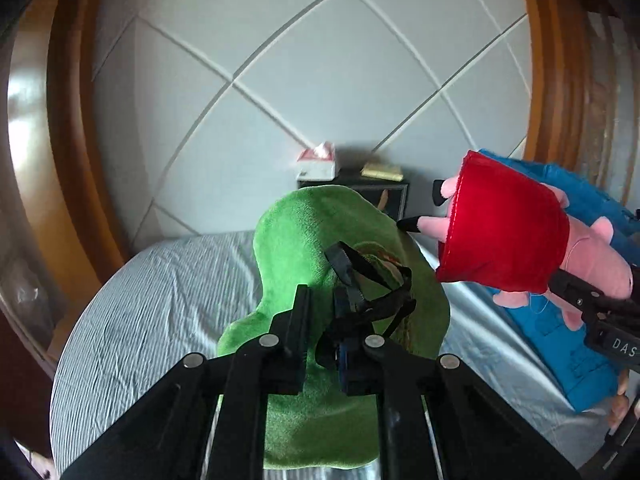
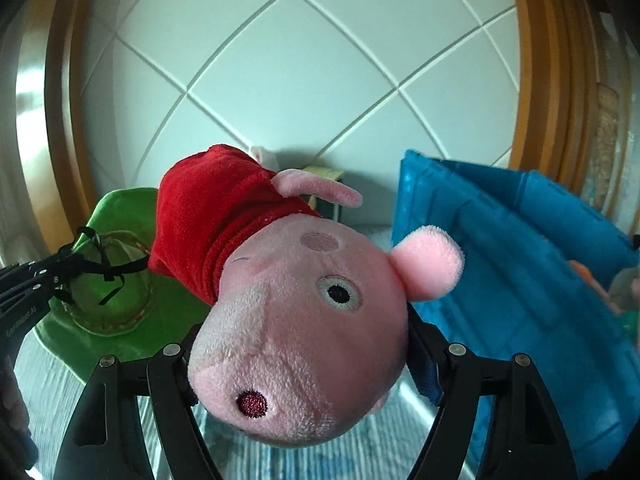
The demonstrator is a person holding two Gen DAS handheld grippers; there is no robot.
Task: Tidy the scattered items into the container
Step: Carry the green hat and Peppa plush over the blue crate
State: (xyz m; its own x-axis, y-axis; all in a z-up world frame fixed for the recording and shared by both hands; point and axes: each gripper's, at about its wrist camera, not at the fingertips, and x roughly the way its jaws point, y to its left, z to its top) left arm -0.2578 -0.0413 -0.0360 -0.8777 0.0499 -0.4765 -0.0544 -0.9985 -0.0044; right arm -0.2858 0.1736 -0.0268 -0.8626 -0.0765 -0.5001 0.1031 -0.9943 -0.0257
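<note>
A green plush toy (image 1: 320, 240) with black straps (image 1: 360, 276) hangs over the bed. My left gripper (image 1: 324, 304) is shut on those straps. The same toy (image 2: 120, 320) and left gripper (image 2: 66, 256) show at the left of the right wrist view. A pink pig plush in a red dress (image 2: 304, 320) is held upside down by its head, with my right gripper (image 2: 300, 352) shut on it, jaws wide around the head. In the left wrist view the pig (image 1: 504, 232) and right gripper (image 1: 588, 288) are at the right. A blue fabric container (image 2: 500, 260) stands just right of the pig.
A bed with a striped sheet (image 1: 152, 300) lies below. The blue container (image 1: 580, 360) holds some orange and teal things (image 2: 624, 288). A black nightstand (image 1: 384, 196) bears a tissue box (image 1: 316, 162) and a yellow book (image 1: 382, 170) against the white padded headboard (image 1: 320, 60).
</note>
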